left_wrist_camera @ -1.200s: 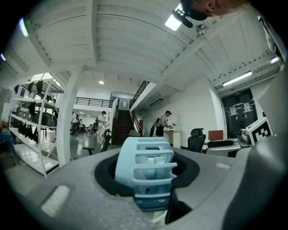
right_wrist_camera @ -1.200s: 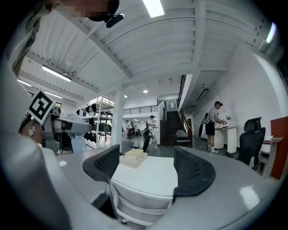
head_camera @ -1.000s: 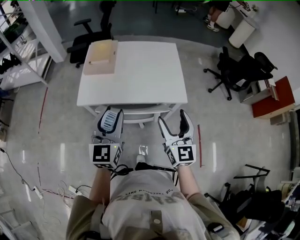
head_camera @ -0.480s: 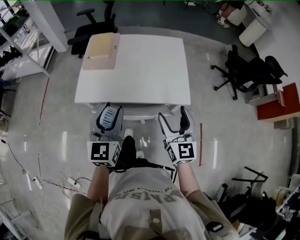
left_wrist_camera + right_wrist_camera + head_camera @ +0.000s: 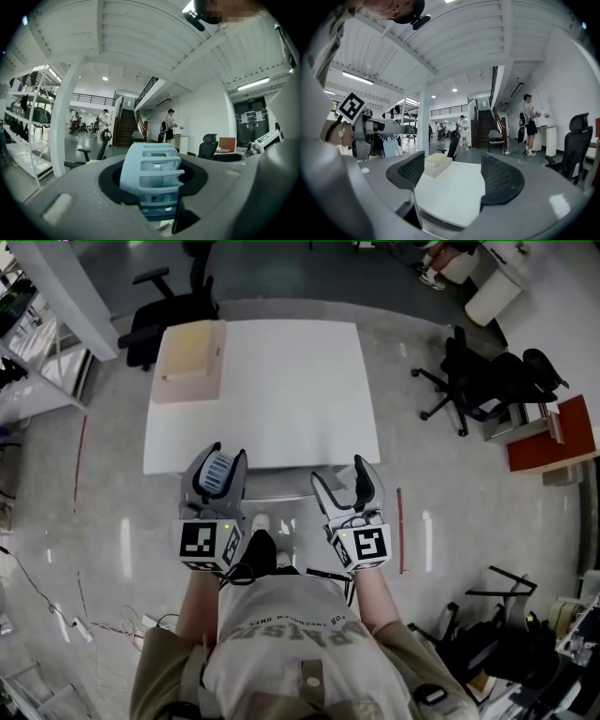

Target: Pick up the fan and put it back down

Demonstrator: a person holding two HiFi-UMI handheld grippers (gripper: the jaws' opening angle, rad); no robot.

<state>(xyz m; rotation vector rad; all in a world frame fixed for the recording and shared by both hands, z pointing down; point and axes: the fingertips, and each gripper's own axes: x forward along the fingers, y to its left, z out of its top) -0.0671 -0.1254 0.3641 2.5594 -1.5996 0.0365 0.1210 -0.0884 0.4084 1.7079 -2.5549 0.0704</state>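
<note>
Firmly, the jaws of our left gripper [image 5: 222,457] pinch the pale-blue fan [image 5: 151,174] by its ribbed housing; it looks like light, stiff, somewhat brittle plastic. Our right gripper [image 5: 339,474] stands open, empty, before the white table [image 5: 281,381].

Head view down onto table [image 5: 281,381] — gripper views level.

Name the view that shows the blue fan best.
The left gripper view: the fan fills the centre, slats clear. The head view shows only its top; the right gripper view, a side glimpse.
</note>
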